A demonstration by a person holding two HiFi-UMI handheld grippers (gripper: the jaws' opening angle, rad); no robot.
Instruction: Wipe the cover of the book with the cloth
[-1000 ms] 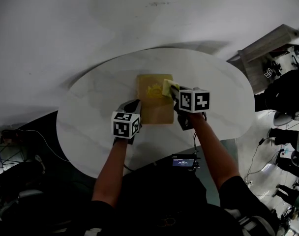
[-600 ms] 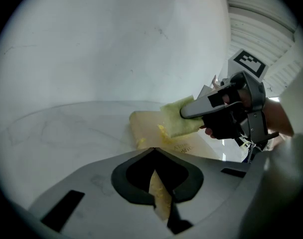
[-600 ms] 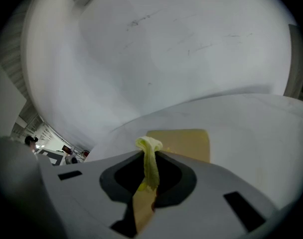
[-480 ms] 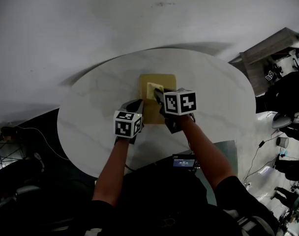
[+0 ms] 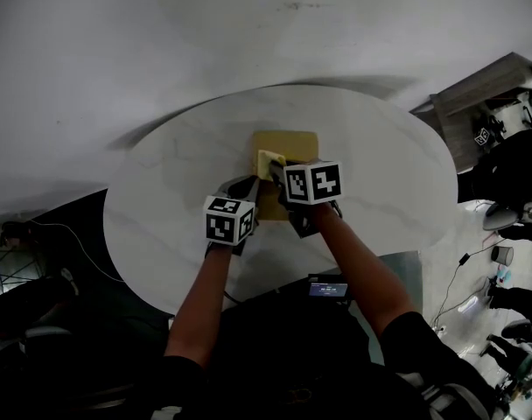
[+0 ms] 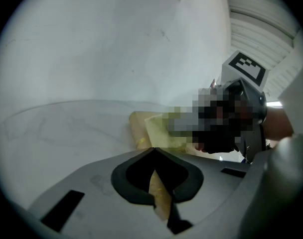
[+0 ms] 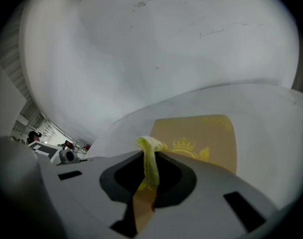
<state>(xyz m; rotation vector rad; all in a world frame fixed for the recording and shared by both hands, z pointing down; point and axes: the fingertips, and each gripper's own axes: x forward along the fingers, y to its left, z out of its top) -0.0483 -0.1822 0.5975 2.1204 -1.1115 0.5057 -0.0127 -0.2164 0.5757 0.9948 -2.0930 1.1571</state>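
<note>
1. The person's forearms (image 5: 200, 304) are reaching out from the bottom of the head view, each one carrying a gripper over the near half of the table (image 5: 161, 208)
2. The left gripper (image 5: 247, 185) is resting at the near left edge of the book (image 5: 292, 143). Its jaws are sitting pressed tip to tip with nothing caught between them, and only the tan of the book is showing through the slit behind the tips. It is judged to be pinning the book in place
3. The right gripper (image 5: 282, 175), just beside the left one and slightly farther out, is clenching the cloth (image 5: 268, 158). In the right gripper view a yellow fold is standing up out of the jaws, with the cover lying directly beyond it
4. The book is lying closed and flat near the middle of the table, its tan cover with a gold crest facing up. The 2 grippers are hiding its near part in the head view
5. The white oval table is extending well beyond the book on every side
6. Step in hand: a wiping stroke, with the cloth working the near left part of the cover. The next move is calling for a sweep toward the far and right parts, with downward pressure held, the right jaws clamped and the left gripper bearing down so that the book is not sliding
</note>
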